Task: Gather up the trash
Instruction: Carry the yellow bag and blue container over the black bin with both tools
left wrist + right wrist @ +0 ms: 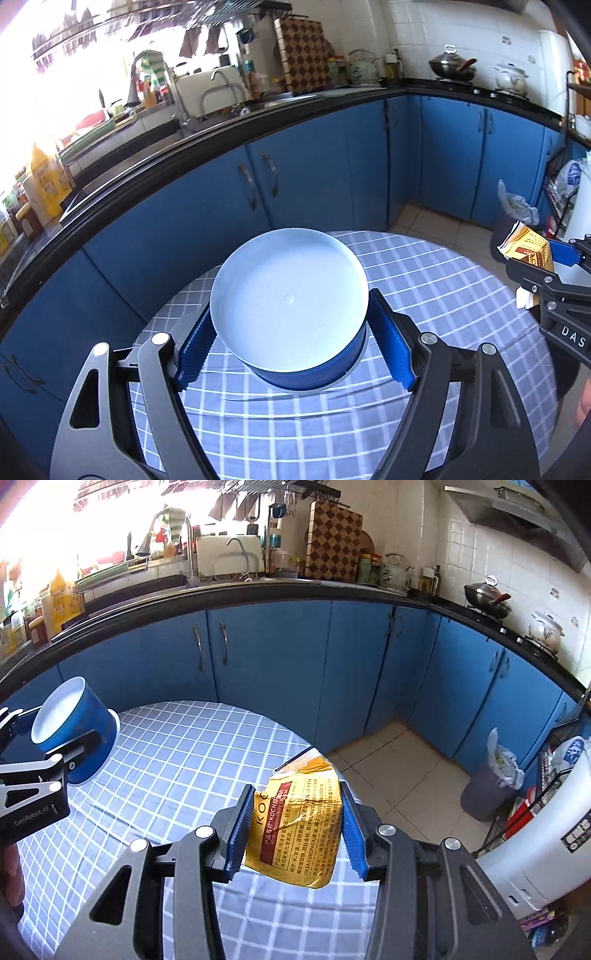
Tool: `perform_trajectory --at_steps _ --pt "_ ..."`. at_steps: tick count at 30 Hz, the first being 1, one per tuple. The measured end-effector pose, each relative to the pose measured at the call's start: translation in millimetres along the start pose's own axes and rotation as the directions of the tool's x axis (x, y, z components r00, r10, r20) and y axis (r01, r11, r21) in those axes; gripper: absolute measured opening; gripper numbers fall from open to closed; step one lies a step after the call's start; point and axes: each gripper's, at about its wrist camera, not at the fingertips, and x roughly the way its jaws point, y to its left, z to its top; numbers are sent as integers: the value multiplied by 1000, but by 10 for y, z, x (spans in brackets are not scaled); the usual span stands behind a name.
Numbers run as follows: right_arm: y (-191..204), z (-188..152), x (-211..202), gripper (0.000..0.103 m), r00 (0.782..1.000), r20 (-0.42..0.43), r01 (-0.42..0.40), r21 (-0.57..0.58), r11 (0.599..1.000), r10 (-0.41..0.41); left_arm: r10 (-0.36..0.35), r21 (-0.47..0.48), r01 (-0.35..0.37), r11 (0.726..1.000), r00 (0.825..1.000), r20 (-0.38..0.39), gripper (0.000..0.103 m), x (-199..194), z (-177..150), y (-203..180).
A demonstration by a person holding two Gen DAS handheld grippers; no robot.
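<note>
A blue paper cup with a white inside hangs tilted above the checked tablecloth. My left gripper is shut on it, one blue pad on each side of its wall. The right wrist view shows the same cup at the left edge, clear of the cloth. A crumpled yellow packet with red print is clamped between the pads of my right gripper, above the table's near right edge. In the left wrist view the packet and right gripper appear at the far right.
A grey bin lined with a plastic bag stands on the tiled floor right of the table. Blue cabinets under a black counter curve behind. A white appliance and a wire rack crowd the right side.
</note>
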Motion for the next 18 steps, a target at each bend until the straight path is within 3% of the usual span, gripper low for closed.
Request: perform_trajectory --at_steps 18 --pt "-862 -261 -624 44 993 55 106 56 993 -109 -100 119 95 988 994 34 77 -402 190 -1109"
